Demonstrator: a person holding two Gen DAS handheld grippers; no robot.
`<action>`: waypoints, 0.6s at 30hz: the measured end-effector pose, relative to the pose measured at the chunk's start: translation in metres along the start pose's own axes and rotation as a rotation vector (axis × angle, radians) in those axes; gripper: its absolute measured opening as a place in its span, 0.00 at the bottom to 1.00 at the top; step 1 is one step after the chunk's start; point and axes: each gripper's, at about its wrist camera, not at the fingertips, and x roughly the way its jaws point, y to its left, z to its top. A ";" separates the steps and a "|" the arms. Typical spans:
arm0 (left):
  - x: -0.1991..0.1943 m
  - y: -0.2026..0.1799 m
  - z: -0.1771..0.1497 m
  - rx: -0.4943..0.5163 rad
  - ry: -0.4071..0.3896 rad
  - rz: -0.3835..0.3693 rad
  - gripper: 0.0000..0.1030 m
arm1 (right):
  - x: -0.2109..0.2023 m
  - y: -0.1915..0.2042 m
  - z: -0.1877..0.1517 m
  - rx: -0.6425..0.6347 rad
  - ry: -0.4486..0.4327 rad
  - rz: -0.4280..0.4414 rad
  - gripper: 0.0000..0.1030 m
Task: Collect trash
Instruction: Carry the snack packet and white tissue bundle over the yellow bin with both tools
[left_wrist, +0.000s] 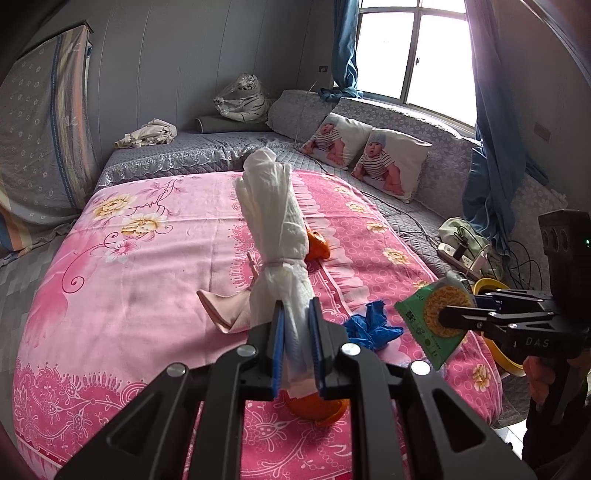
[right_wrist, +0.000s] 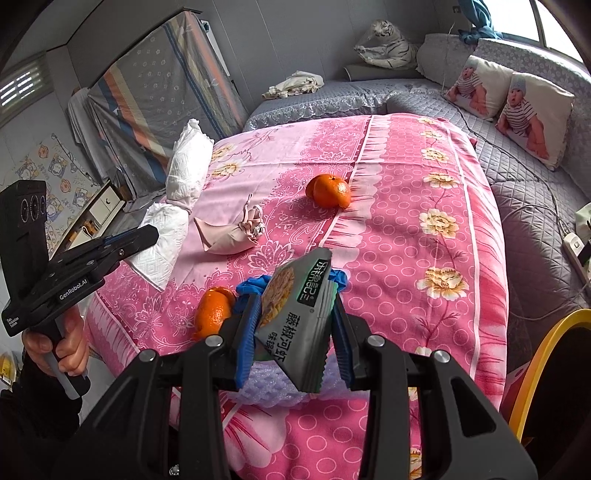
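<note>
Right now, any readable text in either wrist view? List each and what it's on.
"DAS": side of the right gripper, left wrist view.
"GenRobot.AI": side of the left gripper, right wrist view.
"藤椒河虾": front of the snack packet held by the right gripper; the brand mark above it and the small characters beside it are too stylised or cut off to read.
Small white label below "GenRobot.AI": too small to read.

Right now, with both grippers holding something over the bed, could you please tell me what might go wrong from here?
1. The left gripper pinches only the lower end of the long tied white tissue bundle; its free upper part may sag or slip out.
2. The right gripper grips the snack packet at a tilt, so it could slide free.
3. Orange peels, a blue glove and a pink pouch lie on the pink bedspread and could be missed.
</note>
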 end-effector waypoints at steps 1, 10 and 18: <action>0.001 -0.003 0.001 0.004 0.000 -0.004 0.12 | -0.001 -0.002 0.000 0.002 -0.002 -0.002 0.33; 0.006 -0.021 0.008 0.031 -0.003 -0.037 0.12 | -0.011 -0.019 0.001 0.036 -0.033 -0.023 0.33; 0.014 -0.042 0.014 0.061 0.000 -0.070 0.12 | -0.023 -0.036 0.000 0.069 -0.062 -0.044 0.33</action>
